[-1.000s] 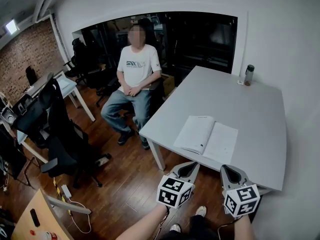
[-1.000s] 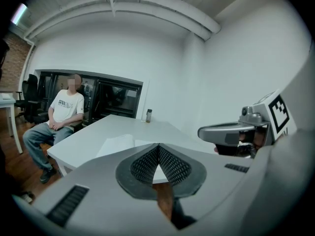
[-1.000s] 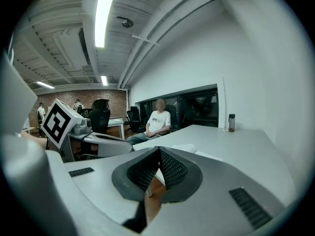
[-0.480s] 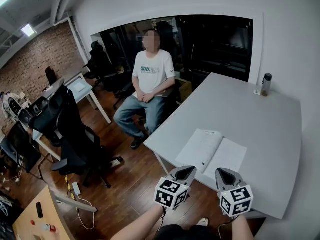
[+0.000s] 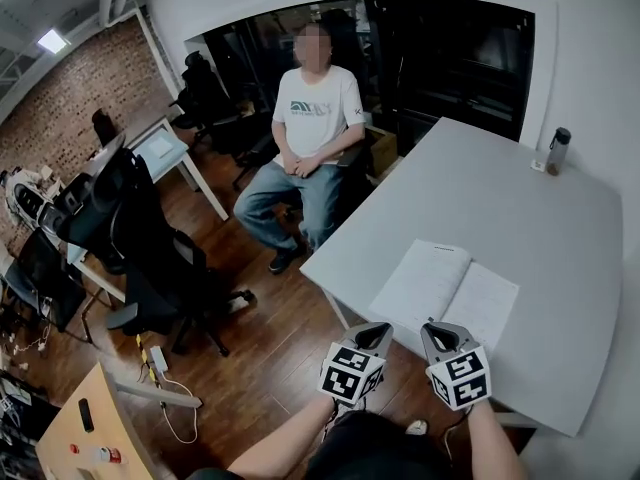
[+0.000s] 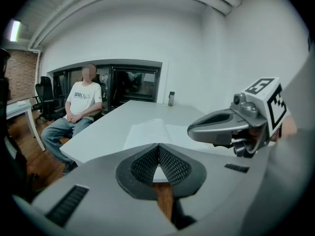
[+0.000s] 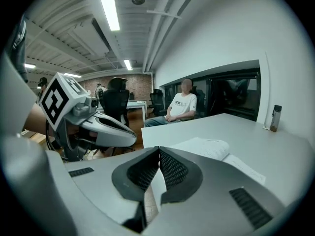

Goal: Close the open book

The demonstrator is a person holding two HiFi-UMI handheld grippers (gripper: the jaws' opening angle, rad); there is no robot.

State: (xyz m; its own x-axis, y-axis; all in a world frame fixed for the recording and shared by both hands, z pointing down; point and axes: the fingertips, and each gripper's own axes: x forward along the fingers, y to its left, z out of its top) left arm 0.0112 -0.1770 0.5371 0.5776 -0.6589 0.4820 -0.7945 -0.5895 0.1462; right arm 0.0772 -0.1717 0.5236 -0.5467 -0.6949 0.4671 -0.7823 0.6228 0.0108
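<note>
An open book with white pages lies flat near the front edge of the pale grey table. Both grippers hover side by side just short of that edge, over the wooden floor, pointing at the book. My left gripper is shut with nothing in it, its pads meeting at the tip. My right gripper is also shut and empty. The book lies ahead in the left gripper view. In the right gripper view the book has a raised left page stack.
A person sits on a chair beyond the table's left corner. A dark bottle stands at the table's far right corner. Black office chairs and a wooden desk stand on the left. A white wall runs along the right.
Both grippers have moved forward and down towards the table's front edge and now sit closer to the book. They remain shut. The book has not moved on the table.
</note>
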